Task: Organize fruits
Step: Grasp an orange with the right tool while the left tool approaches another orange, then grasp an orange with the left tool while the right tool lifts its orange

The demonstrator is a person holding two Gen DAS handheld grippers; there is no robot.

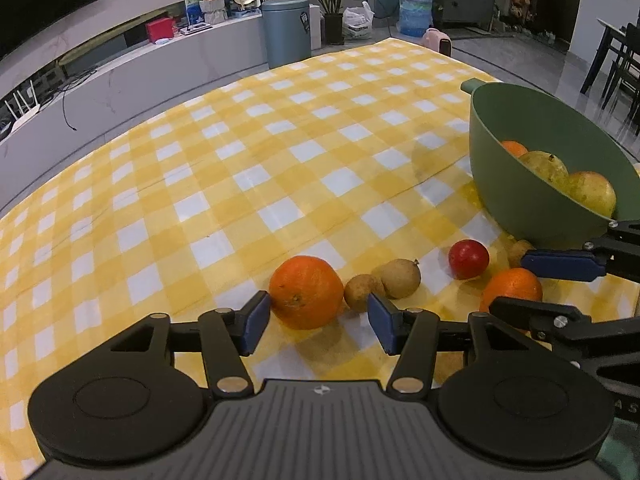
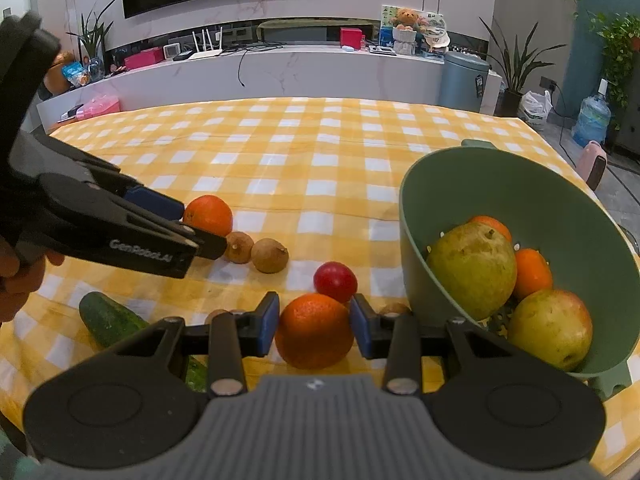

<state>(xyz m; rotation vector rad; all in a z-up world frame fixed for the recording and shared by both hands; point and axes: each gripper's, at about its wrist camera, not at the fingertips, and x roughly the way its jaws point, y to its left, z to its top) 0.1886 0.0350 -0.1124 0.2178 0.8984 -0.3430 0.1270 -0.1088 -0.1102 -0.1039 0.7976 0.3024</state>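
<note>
My left gripper point(image 1: 318, 322) is open around an orange point(image 1: 306, 291) on the checked cloth; the orange lies just ahead of the pads, nearer the left one. Two brown longans point(image 1: 382, 283) lie to its right. My right gripper point(image 2: 314, 330) stands with its blue pads against both sides of a second orange point(image 2: 314, 330), which rests on the cloth. A red plum point(image 2: 335, 281) lies just beyond it. The green bowl point(image 2: 440, 192) on the right is tilted and holds pears and oranges. The right gripper also shows in the left wrist view point(image 1: 532, 284).
A cucumber point(image 2: 108, 320) lies at the near left of the yellow checked tablecloth point(image 2: 304, 148). Small brown fruits point(image 2: 394, 309) sit by the bowl's base. The left gripper's body point(image 2: 100, 224) reaches in from the left. A white counter and a bin stand beyond the table.
</note>
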